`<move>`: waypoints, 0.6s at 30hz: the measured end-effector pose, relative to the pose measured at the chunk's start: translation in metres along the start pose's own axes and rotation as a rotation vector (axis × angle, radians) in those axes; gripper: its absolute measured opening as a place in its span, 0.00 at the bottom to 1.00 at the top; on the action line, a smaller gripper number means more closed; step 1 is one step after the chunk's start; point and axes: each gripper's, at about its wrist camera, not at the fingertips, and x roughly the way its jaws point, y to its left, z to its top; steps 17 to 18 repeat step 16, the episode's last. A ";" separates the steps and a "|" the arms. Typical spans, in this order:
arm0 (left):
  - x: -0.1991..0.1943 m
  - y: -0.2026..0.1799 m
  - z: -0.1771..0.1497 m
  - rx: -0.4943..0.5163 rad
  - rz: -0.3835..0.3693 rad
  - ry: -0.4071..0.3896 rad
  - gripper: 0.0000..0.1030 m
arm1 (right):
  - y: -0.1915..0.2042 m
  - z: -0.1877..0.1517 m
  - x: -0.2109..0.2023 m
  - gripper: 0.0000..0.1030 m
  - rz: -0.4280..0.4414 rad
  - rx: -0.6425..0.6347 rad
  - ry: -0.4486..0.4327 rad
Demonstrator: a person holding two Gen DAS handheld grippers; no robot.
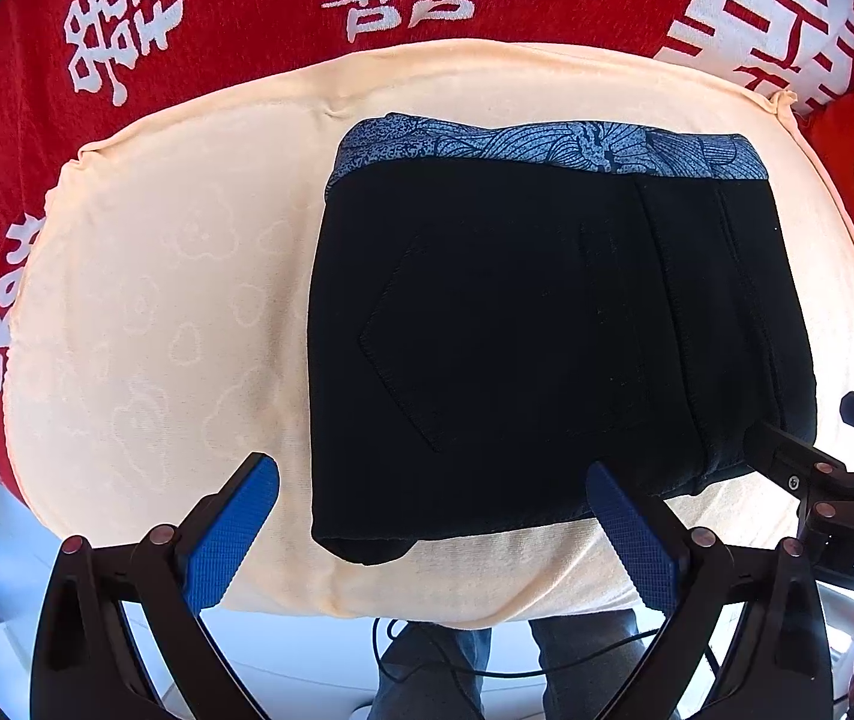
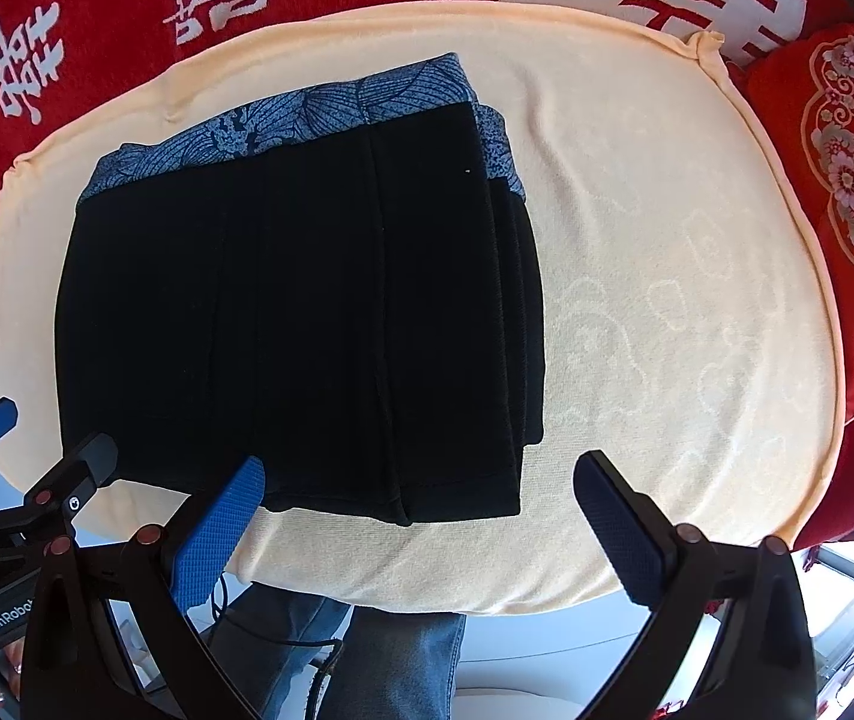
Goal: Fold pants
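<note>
The black pants (image 1: 535,324) are lying folded in a compact stack just ahead of both grippers, on the cream towel (image 1: 156,312). You are holding your left gripper (image 1: 433,516) and right gripper (image 2: 414,510) wide apart, gripping nothing. Snagging the near edge while pulling away could undo the stack.
</note>
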 end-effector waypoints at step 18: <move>0.004 0.006 0.003 -0.020 -0.017 -0.002 1.00 | 0.001 0.000 0.002 1.00 -0.003 0.002 0.004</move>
